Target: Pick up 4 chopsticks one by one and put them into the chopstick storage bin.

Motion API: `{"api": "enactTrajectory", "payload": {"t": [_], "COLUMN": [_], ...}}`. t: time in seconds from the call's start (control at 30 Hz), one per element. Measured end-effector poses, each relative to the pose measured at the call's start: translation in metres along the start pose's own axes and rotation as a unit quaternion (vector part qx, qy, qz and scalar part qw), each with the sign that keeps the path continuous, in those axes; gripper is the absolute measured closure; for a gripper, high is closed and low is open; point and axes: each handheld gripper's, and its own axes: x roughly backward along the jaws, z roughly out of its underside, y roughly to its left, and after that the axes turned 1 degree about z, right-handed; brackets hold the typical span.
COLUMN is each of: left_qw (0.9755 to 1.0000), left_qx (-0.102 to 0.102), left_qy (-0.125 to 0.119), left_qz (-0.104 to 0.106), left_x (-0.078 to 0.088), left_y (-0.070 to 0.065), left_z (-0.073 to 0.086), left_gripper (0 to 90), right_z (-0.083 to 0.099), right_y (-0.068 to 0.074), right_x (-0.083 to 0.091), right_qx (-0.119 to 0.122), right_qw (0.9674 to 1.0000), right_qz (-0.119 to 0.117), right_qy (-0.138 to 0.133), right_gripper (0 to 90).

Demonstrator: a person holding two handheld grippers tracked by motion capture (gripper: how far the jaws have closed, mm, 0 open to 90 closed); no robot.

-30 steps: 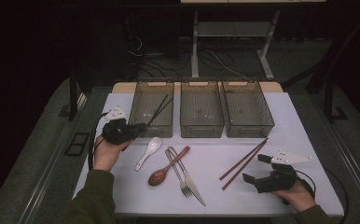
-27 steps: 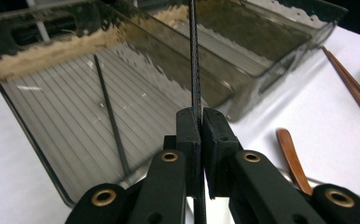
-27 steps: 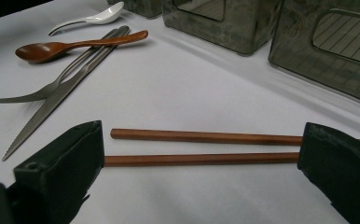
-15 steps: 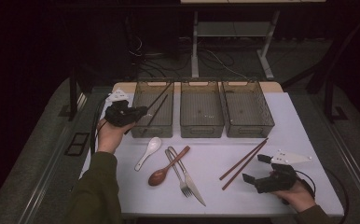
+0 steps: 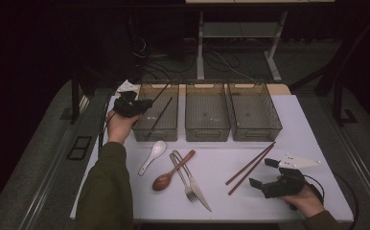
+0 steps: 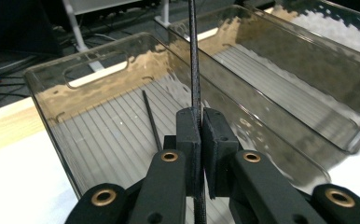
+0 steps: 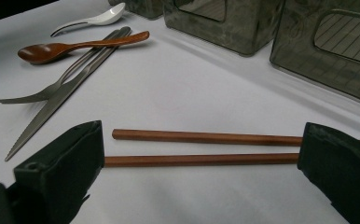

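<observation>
Jaws of the left gripper [image 5: 142, 106] are clamped on a black chopstick [image 6: 195, 70] above the leftmost bin [image 5: 147, 132]; the right gripper [image 5: 264, 173] is rested open beside brown chopsticks [image 5: 250, 167].

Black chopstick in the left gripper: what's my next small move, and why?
Probably open the left gripper and let go. Its jaws are shut on the black chopstick, which is held over the left bin, where another black chopstick already lies. Dropping it there would pair them.

bins [image 5: 207, 120]: smoky clear plastic; chopsticks [image 7: 201, 148]: smooth wood; knife [image 7: 52, 112]: matt metal
</observation>
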Motion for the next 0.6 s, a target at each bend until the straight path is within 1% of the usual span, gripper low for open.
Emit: {"api": "enactTrajectory", "payload": {"t": [0.03, 0.07, 0.33, 0.53, 0.57, 0.6], "left_qw": [1.0000, 1.0000, 0.9997, 0.9990, 0.9989, 0.9989], "left_qx": [0.004, 0.003, 0.019, 0.028, 0.026, 0.031], "left_qy": [-0.004, -0.004, 0.014, 0.032, 0.035, 0.033], "left_qz": [0.002, 0.002, -0.008, -0.015, -0.015, -0.016], "left_x": [-0.002, -0.004, -0.020, -0.028, -0.028, -0.030], "left_y": [0.001, 0.002, 0.008, 0.011, 0.012, 0.011], "left_z": [0.001, 0.002, 0.011, 0.019, 0.020, 0.022], "left_gripper": [85.2, 85.2, 85.2, 85.1, 85.1, 85.0], "right_z": [0.000, 0.000, 0.000, 0.000, 0.000, 0.000], "right_y": [0.000, 0.000, 0.000, 0.000, 0.000, 0.000], "right_x": [0.000, 0.000, 0.000, 0.001, 0.001, 0.001], "right_qx": [0.001, 0.001, 0.002, 0.000, 0.001, 0.001], "right_qw": [1.0000, 1.0000, 1.0000, 1.0000, 1.0000, 1.0000], "right_qz": [0.000, 0.000, 0.000, 0.000, 0.000, 0.000], "right_qy": [0.000, 0.000, -0.001, -0.001, -0.002, -0.002], "right_gripper": [0.8, 0.8, 0.8, 0.8, 0.8, 0.8]}}
